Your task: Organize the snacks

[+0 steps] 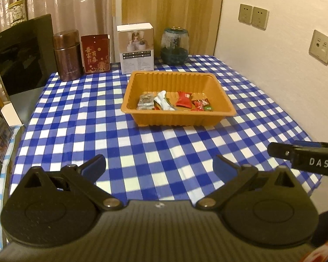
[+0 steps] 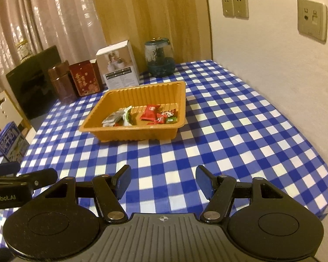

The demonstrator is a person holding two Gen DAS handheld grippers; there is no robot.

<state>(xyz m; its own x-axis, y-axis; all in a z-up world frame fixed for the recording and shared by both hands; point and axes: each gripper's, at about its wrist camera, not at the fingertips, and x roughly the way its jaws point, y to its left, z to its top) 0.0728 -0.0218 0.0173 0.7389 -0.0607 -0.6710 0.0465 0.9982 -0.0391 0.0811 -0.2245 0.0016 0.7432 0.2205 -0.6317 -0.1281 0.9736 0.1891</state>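
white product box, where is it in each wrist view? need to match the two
Left wrist: white product box stands at the back of the table, upper middle, just behind the orange tray's far left corner.
Right wrist: the box sits left of centre, upper part, again behind the tray's far left corner.
Shared landmark: the red tin immediately left of the box in both.

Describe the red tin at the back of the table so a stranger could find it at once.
Start at the blue-and-white checked tablecloth and look along its far edge. Left of the white cardboard box and right of the round brown metal canister stands the red tin, the only rectangular one with gold lettering.
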